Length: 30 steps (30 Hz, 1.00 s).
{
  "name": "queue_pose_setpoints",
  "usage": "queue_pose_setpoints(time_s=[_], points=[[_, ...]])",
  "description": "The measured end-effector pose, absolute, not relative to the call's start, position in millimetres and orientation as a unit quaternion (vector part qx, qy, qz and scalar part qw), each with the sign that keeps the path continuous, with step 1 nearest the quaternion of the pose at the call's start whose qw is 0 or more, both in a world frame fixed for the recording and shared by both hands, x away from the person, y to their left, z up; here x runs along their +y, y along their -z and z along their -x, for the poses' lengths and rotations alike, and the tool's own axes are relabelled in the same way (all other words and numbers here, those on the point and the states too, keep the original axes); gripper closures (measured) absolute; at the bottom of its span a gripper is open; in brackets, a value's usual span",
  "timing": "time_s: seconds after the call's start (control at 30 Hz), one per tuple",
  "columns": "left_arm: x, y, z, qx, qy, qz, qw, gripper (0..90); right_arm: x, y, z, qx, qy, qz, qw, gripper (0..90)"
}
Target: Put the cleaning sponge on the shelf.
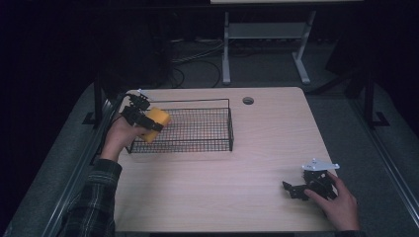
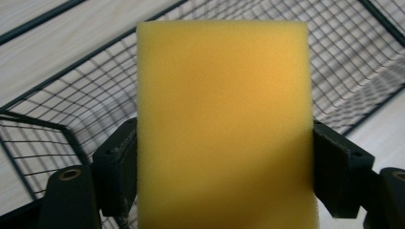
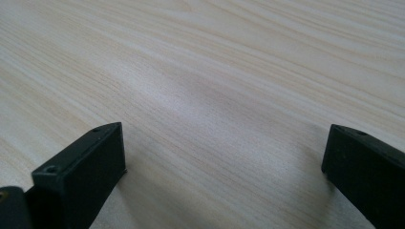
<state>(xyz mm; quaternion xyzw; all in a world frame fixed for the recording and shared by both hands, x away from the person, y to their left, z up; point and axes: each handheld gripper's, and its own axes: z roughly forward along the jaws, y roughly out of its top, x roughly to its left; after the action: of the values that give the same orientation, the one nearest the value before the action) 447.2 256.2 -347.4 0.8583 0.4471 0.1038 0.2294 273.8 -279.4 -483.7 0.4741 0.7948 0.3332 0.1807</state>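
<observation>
A yellow sponge (image 1: 157, 123) hangs over the left end of a black wire basket (image 1: 197, 129), held in my left gripper (image 1: 148, 122), which is shut on it. In the left gripper view the sponge (image 2: 222, 124) stands tall between the two black jaws, with the basket mesh (image 2: 353, 62) behind and below it. My right gripper (image 1: 295, 190) rests low over the table near the front right corner. In the right gripper view its jaws stand wide apart with only bare wood (image 3: 224, 95) between them, so the right gripper (image 3: 224, 164) is open.
The light wooden table (image 1: 247, 187) has a round cable hole (image 1: 248, 100) at the back. A white table frame (image 1: 267, 34) and cables lie on the dark floor beyond. Metal rails run along both table sides.
</observation>
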Motion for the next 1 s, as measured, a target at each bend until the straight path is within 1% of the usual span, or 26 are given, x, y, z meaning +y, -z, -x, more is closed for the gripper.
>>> queue_pose_setpoints(time_s=[0.37, 0.77, 1.0], points=[[276.9, 354.7, -465.1, 0.473, -0.111, -0.844, 0.229, 22.6, -279.4, 483.7, -273.8, 0.795, -0.333, -0.474, 0.181, 0.2], [287.8, 372.1, -473.2, 0.484, -0.109, -0.84, 0.221, 22.6, -279.4, 483.7, -273.8, 0.795, -0.333, -0.474, 0.181, 0.2], [286.5, 382.6, -475.3, 0.483, -0.103, -0.842, 0.218, 22.6, -279.4, 483.7, -273.8, 0.795, -0.333, -0.474, 0.181, 0.2]])
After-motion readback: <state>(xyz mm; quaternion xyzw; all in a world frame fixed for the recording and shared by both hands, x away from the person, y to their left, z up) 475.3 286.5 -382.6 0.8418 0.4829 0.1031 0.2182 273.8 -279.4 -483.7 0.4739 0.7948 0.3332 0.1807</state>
